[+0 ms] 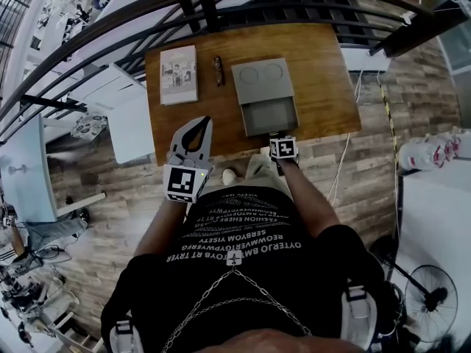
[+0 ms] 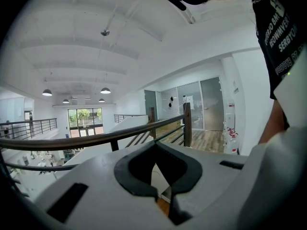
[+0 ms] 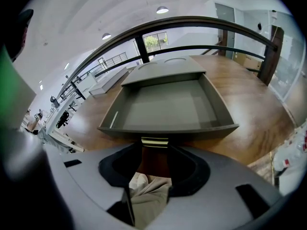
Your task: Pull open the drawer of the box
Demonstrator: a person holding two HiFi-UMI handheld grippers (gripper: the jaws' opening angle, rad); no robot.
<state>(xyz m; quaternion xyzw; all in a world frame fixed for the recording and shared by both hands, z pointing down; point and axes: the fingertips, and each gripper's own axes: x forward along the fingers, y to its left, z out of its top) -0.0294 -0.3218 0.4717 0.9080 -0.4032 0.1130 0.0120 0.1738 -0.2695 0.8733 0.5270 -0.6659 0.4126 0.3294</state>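
A grey box [image 1: 259, 78] stands on the wooden table [image 1: 324, 87], and its drawer [image 3: 168, 104] is pulled out toward me, empty inside. At the drawer's front edge my right gripper [image 3: 154, 145] has its fingertips closed on either side of the small brass handle [image 3: 154, 141]. In the head view that right gripper [image 1: 274, 134] touches the drawer [image 1: 269, 116] at the table's near edge. My left gripper [image 1: 207, 119] is held up left of the box, tips together, nothing in it. Its own view shows the left gripper [image 2: 155, 143] pointing at the railing and ceiling.
A book [image 1: 179, 74] and a pair of glasses [image 1: 218, 70] lie on the table left of the box. A dark railing [image 1: 221, 6] runs behind the table. A fan [image 1: 430, 300] stands on the floor at the right.
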